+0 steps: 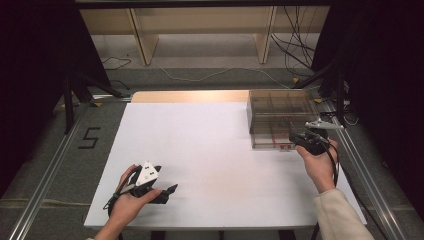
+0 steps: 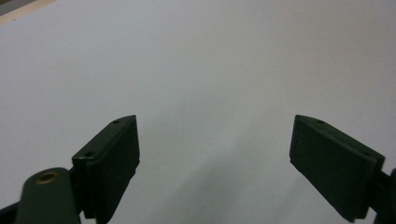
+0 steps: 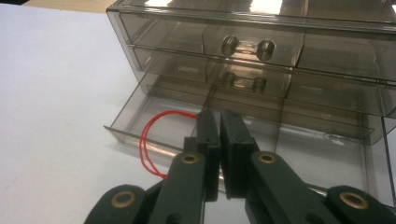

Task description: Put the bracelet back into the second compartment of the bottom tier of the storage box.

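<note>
the left gripper (image 1: 159,190) rests at about 7 o'clock on the white surface (image 1: 210,160), held in the left hand (image 1: 131,200), its fingers (image 2: 112,154) spread wide apart over bare white. at about 2 o'clock stands a smoky clear drawer box (image 1: 277,112) with its bottom drawer (image 3: 154,126) pulled out. the right gripper (image 3: 219,140), held by the right hand (image 1: 317,165), has its fingers pressed nearly together at the drawer's front, touching a red cord loop (image 3: 149,140); whether they pinch it i cannot tell.

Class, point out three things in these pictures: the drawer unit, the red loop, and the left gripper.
Drawer unit (image 1: 276,102): high view, on its smoky top panel.
Red loop (image 3: 148,135): right gripper view, on the loop's left curve, inside the bottom drawer.
Left gripper (image 2: 215,161): left gripper view, midway between its parted jaws.
</note>
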`<state>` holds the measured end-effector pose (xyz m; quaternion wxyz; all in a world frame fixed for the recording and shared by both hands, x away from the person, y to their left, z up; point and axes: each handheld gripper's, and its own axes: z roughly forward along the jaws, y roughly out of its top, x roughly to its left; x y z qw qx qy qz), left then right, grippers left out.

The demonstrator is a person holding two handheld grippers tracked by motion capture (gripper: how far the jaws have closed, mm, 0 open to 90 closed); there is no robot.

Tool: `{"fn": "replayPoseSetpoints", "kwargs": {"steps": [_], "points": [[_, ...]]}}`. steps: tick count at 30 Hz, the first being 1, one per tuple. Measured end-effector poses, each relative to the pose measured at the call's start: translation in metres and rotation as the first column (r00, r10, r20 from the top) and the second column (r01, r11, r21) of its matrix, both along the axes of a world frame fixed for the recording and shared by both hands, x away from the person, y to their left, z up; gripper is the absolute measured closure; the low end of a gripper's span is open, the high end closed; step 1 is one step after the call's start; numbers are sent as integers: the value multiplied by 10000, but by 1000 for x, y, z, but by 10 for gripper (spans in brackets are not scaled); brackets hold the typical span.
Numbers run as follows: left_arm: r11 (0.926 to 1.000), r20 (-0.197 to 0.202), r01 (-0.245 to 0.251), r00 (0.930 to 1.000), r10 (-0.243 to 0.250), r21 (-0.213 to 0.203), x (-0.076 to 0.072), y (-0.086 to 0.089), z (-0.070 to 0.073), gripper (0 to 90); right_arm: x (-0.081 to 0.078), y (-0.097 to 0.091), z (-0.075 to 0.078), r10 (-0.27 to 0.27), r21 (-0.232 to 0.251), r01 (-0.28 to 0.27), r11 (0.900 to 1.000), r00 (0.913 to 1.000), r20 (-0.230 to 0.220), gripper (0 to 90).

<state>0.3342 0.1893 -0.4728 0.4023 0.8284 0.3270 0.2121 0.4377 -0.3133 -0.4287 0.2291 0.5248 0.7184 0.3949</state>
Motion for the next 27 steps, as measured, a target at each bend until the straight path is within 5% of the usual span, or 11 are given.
{"fn": "replayPoseSetpoints", "kwargs": {"steps": [27], "points": [[10000, -8, -16, 10000, 16, -25, 0, 0, 0, 158, 13, -10, -4, -517, -396, 516, 9979, 9987, -15, 875]]}}
